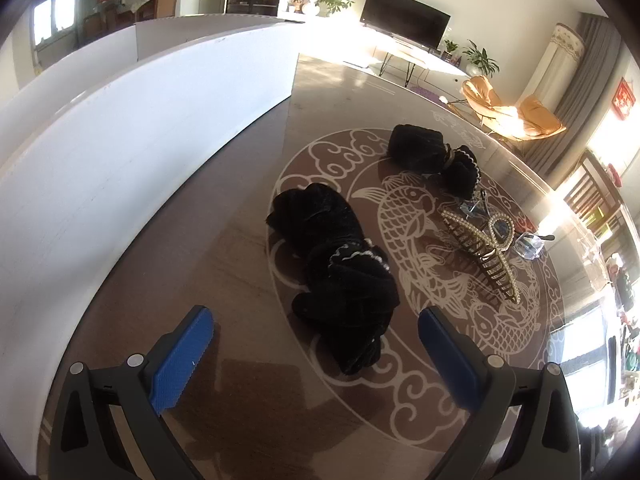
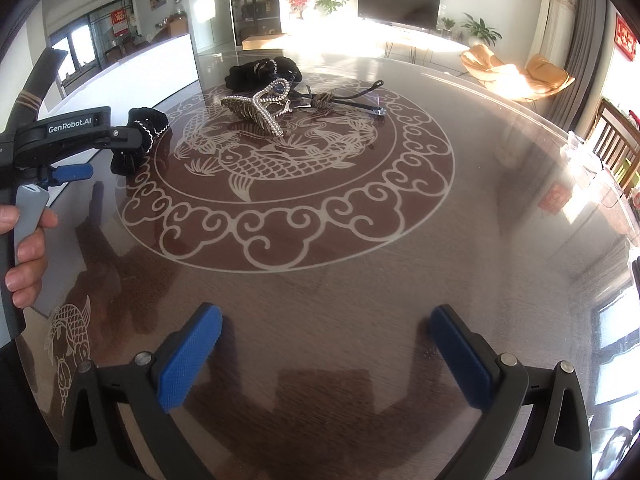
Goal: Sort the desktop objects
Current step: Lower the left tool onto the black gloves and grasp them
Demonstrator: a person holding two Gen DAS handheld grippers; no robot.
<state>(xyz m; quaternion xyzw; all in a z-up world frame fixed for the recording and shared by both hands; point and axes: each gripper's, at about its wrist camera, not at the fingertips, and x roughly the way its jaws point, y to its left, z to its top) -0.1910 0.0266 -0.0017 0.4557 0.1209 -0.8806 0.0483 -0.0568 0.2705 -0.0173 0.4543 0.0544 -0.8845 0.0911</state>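
Hovering low over the glass-topped table (image 2: 360, 300), the left gripper (image 1: 316, 340) has its blue pads spread wide and grips nothing, with the nearest black velvet scrunchie (image 1: 336, 272) lying just ahead between them, on the left part of the round fish medallion (image 2: 280, 152) toward the table's left edge, where a white box wall (image 1: 140, 128) runs. The right gripper (image 2: 324, 344) is likewise spread and empty, over bare glass near the table's front edge, well apart from every object. That scrunchie looks soft, light and squashy, trimmed with a thin white lace line; I judge it will compress rather than slip, so pinching across its bunched middle should hold it. Just beyond it, toward the medallion's centre, lies 1 gold pearl-studded claw clip (image 1: 486, 248): stiff, light, with thin teeth that seem brittle and a curved body likely to skate on the glass, best taken across its spine. Beside and behind the clip rests 1 pair of clear-framed glasses (image 2: 340, 98), fragile and awkward; the bridge or a temple near the hinge seems safest. Farthest, toward the table's back edge, sits a second black scrunchie (image 1: 432, 156), equally soft. Count: 2 scrunchies, 1 clip, 1 pair of glasses.
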